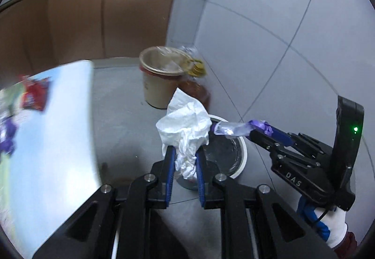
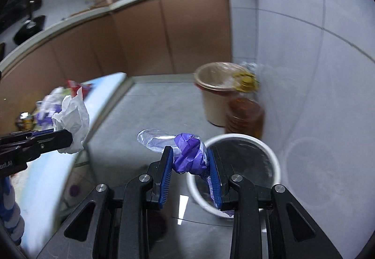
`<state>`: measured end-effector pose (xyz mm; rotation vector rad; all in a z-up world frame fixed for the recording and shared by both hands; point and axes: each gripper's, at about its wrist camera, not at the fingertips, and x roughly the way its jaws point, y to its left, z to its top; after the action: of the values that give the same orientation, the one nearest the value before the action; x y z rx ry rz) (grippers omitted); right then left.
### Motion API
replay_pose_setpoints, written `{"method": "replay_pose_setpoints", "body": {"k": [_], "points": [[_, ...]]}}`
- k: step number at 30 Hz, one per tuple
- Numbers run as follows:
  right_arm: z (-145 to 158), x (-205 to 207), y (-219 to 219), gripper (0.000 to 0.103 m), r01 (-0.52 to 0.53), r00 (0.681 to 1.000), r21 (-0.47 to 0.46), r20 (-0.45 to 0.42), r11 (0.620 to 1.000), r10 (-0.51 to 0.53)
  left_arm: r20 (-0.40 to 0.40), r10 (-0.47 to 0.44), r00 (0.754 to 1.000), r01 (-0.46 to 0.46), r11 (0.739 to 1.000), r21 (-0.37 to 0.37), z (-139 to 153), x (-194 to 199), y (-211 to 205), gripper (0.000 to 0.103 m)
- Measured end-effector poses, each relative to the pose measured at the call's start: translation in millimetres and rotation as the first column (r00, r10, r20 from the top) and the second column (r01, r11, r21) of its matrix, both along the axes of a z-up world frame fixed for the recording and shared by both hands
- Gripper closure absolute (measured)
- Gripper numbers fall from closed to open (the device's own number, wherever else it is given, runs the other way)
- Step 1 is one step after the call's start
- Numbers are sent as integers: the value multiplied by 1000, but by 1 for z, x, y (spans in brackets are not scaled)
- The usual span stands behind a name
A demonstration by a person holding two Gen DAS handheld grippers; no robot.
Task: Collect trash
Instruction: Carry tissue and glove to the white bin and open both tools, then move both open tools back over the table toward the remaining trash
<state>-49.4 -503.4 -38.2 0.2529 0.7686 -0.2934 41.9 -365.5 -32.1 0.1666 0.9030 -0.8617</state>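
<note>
Left wrist view
- Left fingers: I am clenching my left gripper (image 1: 185, 160) on a crumpled white tissue (image 1: 185, 127), which is sticking up past the blue pads.
- Where it is hanging: I am holding it over the near edge of the white-rimmed bin (image 1: 242, 160) on the floor.
- Right side seen from here: my right gripper (image 1: 255, 131) is reaching in, gripping a purple wrapper with clear film (image 1: 230, 129) above the bin.
- Left to do: a red packet (image 1: 35, 97) and purple scraps are lying on the white table (image 1: 70, 118), blurred, so I judge more trash is waiting.

Right wrist view
- Right fingers: I am pinching the purple wrapper with clear film (image 2: 187, 153) between both pads of the right gripper (image 2: 191, 160).
- Bin: the white-rimmed bin (image 2: 276, 165) is sitting just below and right; I cannot tell what is inside.
- Progress: both pieces are lifted and not yet dropped, as I judge.
- Around: a tan bucket (image 2: 215, 99) and an amber jar (image 2: 246, 116) are standing beyond the bin by the wall.
- In the way: the two grippers are crowding one small opening; nothing else is blocking it.
</note>
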Motion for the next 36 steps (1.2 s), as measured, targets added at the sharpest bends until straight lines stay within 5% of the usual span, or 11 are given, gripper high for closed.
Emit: {"method": "replay_pose_setpoints", "body": {"k": [17,21,29,36], "points": [[-79,41,-86,67,134,978,-31,-156,991,-137,-173,-91,981,93,996,7,-77,51,-139,77],[-84,42,-91,58,148,974,-46,-168,988,-153,-201,-95,975,92,995,-27,-80,57,-143,59],[-73,33,-81,48,152,974,-71,-161,986,-162,-188,-93,978,85,995,-52,-64,50,-128,59],[-41,24,-58,41,132,983,-113,-111,985,-144,-86,-28,996,21,996,-87,-30,39,-81,59]]}}
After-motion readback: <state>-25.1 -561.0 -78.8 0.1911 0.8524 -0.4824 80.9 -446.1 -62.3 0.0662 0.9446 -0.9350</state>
